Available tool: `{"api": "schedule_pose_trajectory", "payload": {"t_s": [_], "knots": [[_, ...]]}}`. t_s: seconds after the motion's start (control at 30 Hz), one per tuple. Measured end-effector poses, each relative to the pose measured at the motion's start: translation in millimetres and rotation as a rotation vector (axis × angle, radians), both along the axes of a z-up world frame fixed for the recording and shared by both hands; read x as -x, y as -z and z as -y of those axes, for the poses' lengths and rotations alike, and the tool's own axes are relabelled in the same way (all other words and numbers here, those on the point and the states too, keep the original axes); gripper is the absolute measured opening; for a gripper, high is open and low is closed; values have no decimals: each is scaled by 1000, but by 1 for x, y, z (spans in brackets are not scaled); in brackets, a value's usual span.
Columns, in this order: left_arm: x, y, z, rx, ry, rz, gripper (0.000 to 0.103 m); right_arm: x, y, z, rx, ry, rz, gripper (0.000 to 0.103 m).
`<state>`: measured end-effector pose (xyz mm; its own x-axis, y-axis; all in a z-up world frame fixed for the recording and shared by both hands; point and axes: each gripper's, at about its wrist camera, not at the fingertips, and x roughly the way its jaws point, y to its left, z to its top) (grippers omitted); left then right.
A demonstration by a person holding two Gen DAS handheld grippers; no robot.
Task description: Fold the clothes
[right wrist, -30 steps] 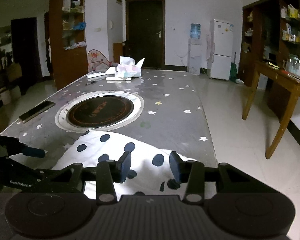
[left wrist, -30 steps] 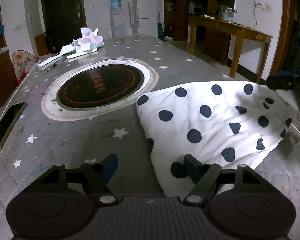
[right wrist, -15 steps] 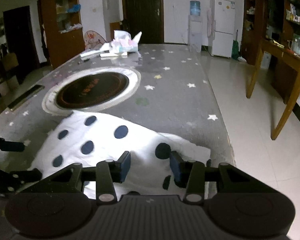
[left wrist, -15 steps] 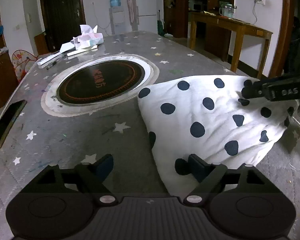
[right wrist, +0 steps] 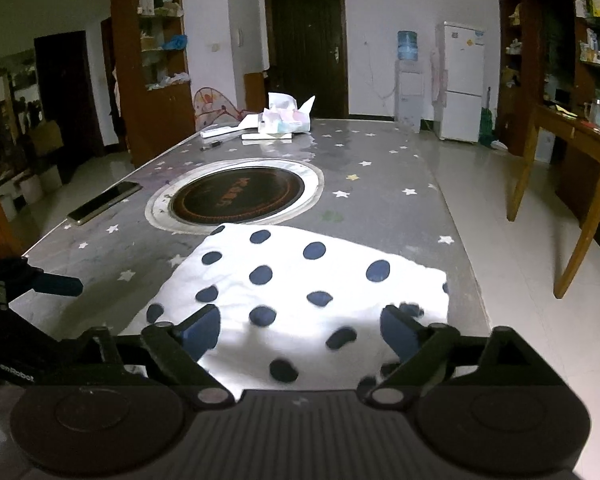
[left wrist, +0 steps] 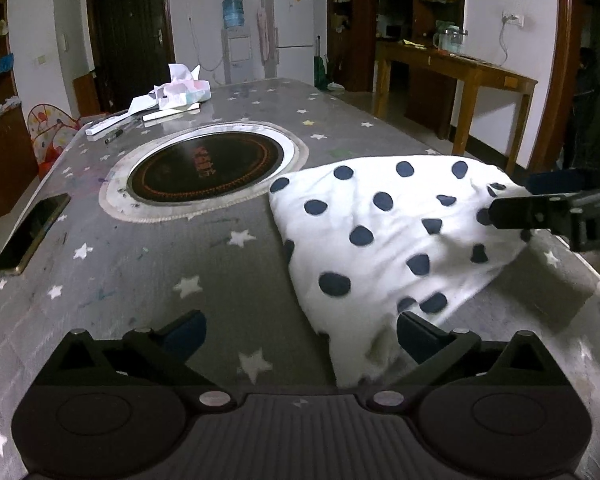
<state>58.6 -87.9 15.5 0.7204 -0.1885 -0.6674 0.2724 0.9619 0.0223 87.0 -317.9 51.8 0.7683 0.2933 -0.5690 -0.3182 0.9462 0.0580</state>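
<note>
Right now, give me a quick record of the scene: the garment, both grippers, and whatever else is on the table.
garment: white cloth with dark dots, lying folded on the grey star-patterned table
left gripper: jaws just opened wide, cloth edge by its right finger, not pinched
right gripper: jaws just opened wide over the cloth, not pinching it
table centre: round dark cooktop
left edge: phone
far end: papers

Black left gripper (left wrist: pixel 300 336) and right gripper (right wrist: pixel 300 330), blue pads, silver screws.
</note>
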Motion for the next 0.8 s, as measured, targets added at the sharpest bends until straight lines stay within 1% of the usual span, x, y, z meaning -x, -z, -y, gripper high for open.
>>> {"api": "schedule_pose_trajectory", "payload": {"t_s": [0.03,0.1,0.33,0.53,0.8], "knots": [[4,0,0,2,-3,1,103,5,0,0,0,7,7,101],[11,-1,-1,10,-8,5,103,15,-1,-1,2,18,21,103],[37,-4,-3,40,-9,22,103,50,-3,0,-14,42,76,103],[57,-5,-1,48,-12,36,103,68,4,0,-25,61,64,103],[72,1,-2,74,-23,-3,103,84,11,-4,-54,75,54,103]]}}
